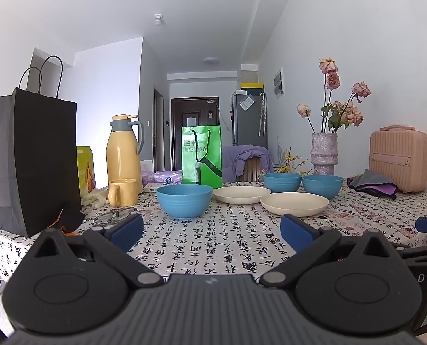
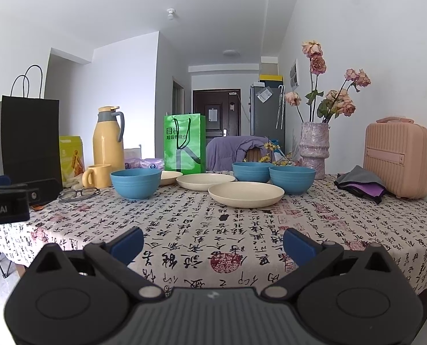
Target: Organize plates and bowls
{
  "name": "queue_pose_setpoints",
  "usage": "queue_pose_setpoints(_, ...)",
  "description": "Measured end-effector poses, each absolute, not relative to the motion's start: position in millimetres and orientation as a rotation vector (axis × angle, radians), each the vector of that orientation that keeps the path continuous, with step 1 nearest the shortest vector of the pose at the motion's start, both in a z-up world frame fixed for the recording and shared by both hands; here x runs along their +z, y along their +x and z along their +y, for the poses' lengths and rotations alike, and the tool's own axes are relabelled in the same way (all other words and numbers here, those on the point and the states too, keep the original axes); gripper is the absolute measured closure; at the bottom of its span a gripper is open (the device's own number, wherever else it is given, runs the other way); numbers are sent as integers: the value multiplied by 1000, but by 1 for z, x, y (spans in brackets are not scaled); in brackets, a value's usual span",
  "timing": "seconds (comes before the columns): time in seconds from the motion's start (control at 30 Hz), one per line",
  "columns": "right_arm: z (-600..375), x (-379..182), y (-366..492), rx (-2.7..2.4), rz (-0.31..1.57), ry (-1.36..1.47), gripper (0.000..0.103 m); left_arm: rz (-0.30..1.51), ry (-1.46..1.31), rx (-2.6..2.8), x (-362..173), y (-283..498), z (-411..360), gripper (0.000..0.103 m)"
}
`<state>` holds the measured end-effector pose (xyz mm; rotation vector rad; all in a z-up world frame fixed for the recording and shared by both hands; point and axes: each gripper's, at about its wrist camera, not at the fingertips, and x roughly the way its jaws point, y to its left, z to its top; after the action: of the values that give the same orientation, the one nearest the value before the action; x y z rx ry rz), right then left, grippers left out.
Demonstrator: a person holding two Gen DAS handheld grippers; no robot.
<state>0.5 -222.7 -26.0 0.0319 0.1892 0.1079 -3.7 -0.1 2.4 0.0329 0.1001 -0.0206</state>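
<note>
The left gripper (image 1: 212, 231) filled the bottom of its own view, jaws spread wide and empty above the calligraphy-print tablecloth (image 1: 213, 247). The right gripper (image 2: 213, 243) sat the same way in the lower part of its frame, jaws parted with nothing between them. Both were held low and level near the table's near edge, pointed at the crockery across the cloth and well short of it.

At mid-frame, three blue bowls and cream plates stood scattered rather than stacked: a lone bowl (image 2: 135, 183) left of centre, a pair of bowls (image 2: 291, 179) touching or nearly so at right, and a near plate (image 2: 245, 194) in front of a second plate (image 2: 205, 181). A third plate's rim (image 2: 170, 176) peeked from behind the lone bowl in the right wrist view only. The loose spread suggested sorting had not begun, and like pieces would likely need nesting.

Around them stood a yellow mug (image 2: 97, 176), a yellow flask (image 2: 107, 139), a green bag (image 2: 184, 143) and a vase of dried roses (image 2: 313, 145) toward the right.
</note>
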Motion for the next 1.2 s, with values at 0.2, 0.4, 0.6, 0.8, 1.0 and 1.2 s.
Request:
queue_pose_setpoints(0.2,-224,-25,1,104,187,40,0,100,34,-20,3,-3,0,0)
queue_pose_setpoints(0.4,-225,-24,1,108,183,37,0,97,32,-20,5,-4,1,0)
queue_pose_setpoints(0.6,-223,-25,0,109,184,36,0,98,34,-21,5,-4,0,0)
queue_pose_setpoints(0.8,-223,-25,0,108,184,37,0,96,37,-23,5,-4,-1,0)
queue_pose_setpoints(1.0,-225,-24,0,101,183,44,0,93,40,-24,6,-5,-2,0)
queue_pose_setpoints(1.2,-225,-25,0,103,185,45,0,95,39,-20,3,-6,-1,0)
